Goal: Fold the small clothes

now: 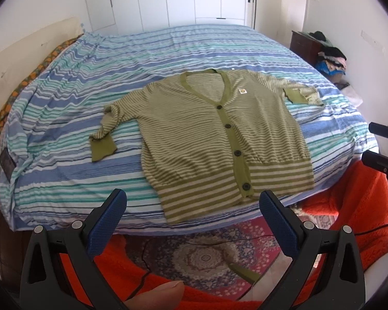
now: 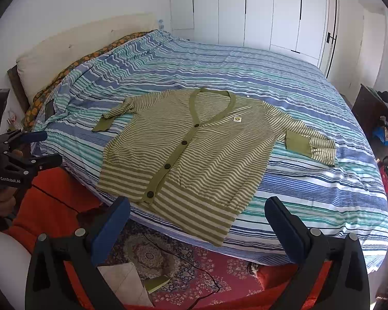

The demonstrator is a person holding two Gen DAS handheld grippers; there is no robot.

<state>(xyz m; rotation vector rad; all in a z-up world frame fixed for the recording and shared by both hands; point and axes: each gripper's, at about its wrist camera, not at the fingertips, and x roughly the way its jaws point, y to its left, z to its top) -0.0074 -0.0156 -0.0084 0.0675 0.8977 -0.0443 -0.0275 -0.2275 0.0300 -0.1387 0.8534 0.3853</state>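
Across the bed's blue-and-green striped sheet [image 1: 72, 118] lies the olive-and-cream striped cardigan [image 1: 207, 134], face up, flat and buttoned, its hem at the near edge of the mattress and both short sleeves spread to the sides. Just short of that hem, above the patterned rug [image 1: 201, 255], the left gripper [image 1: 192, 204] hovers with jaws spread wide and empty. Over the same edge hangs the right gripper [image 2: 197, 210], likewise agape and clear of the hem, touching no cloth.

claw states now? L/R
Left claw: open, empty, hovering short of the cardigan.
Right claw: open, empty, also short of the hem.
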